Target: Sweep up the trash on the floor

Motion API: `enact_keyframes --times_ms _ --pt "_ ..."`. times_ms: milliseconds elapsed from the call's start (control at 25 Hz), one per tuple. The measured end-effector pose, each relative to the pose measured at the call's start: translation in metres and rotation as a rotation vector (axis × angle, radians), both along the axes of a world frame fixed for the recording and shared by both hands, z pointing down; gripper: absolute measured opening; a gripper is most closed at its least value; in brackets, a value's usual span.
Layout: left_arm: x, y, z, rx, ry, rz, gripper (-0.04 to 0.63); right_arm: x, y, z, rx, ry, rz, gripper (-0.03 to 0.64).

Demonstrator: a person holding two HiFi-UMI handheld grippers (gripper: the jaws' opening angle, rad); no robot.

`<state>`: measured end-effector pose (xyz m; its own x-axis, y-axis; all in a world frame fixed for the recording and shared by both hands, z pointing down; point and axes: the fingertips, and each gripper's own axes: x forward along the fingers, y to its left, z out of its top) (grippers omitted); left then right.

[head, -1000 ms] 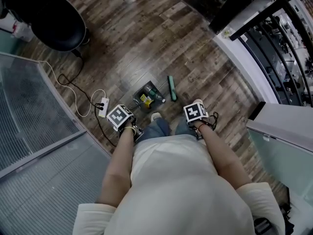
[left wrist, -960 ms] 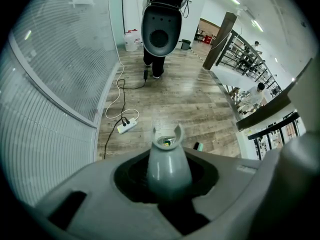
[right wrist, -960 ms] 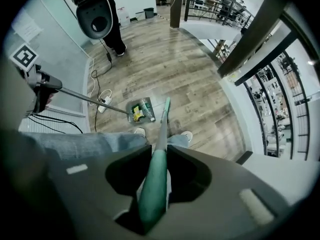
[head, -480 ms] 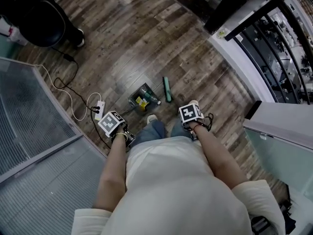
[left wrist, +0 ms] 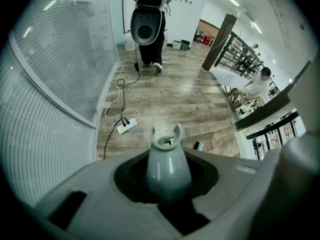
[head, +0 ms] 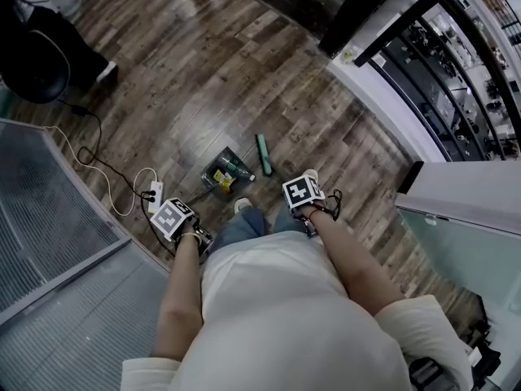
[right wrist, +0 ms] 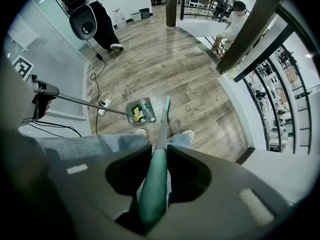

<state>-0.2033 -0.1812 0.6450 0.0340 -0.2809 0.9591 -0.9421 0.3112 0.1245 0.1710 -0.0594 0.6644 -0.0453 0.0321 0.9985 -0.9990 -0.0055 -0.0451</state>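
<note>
Down by the person's thighs, with both forearms angled downward, the left gripper (left wrist: 167, 184) is clamped on a grey plastic dustpan handle (left wrist: 167, 161) and the right gripper (right wrist: 152, 186) on a green broom handle (right wrist: 156, 174). Farther out on the wooden floor (head: 203, 80), the grey dustpan (head: 213, 169) holds yellow and green trash (head: 225, 179), with the green broom head (head: 264, 155) just beside it.
</note>
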Motion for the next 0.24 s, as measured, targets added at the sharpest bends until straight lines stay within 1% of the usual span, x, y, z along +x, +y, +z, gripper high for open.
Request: enact_keyframes --times_ms 240 --pt "-0.0010 0.0005 0.0022 0.001 -0.003 0.007 0.091 -0.0008 0.0036 0.0021 -0.003 -0.003 0.006 0.101"
